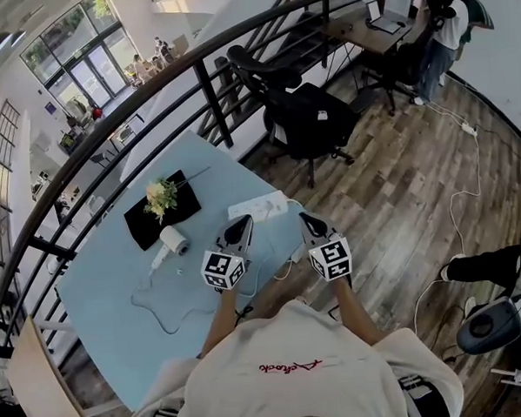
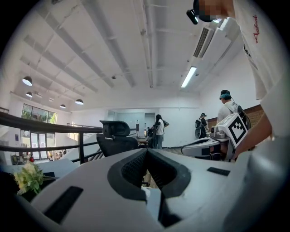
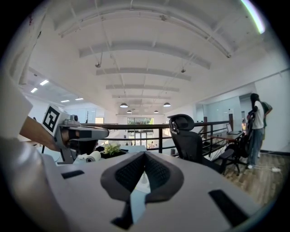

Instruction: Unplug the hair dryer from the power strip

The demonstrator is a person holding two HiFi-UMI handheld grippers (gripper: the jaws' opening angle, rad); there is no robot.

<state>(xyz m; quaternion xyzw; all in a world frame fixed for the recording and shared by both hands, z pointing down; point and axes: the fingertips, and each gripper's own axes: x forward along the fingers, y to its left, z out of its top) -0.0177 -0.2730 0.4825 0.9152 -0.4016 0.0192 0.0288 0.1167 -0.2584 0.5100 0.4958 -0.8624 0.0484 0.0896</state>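
Note:
A white hair dryer [image 1: 173, 240] lies on the light blue table [image 1: 108, 290], and its white cord [image 1: 162, 315] loops over the tabletop. The white power strip [image 1: 259, 209] lies near the table's far right edge. My left gripper [image 1: 245, 221] hovers just short of the strip, jaws shut and empty. To its right, at the table's edge, my right gripper [image 1: 305, 217] is also shut and empty. In the left gripper view the left gripper [image 2: 146, 152] has its jaws closed together. The right gripper view shows the right gripper [image 3: 144, 155] the same way, with the hair dryer [image 3: 90, 157] at the left.
A black mat with a small bouquet [image 1: 162, 200] lies behind the hair dryer. A black office chair [image 1: 306, 115] stands beyond the table, by the curved black railing [image 1: 206, 84]. A person [image 1: 447, 28] stands at a desk far right. Cables cross the wooden floor [image 1: 417, 195].

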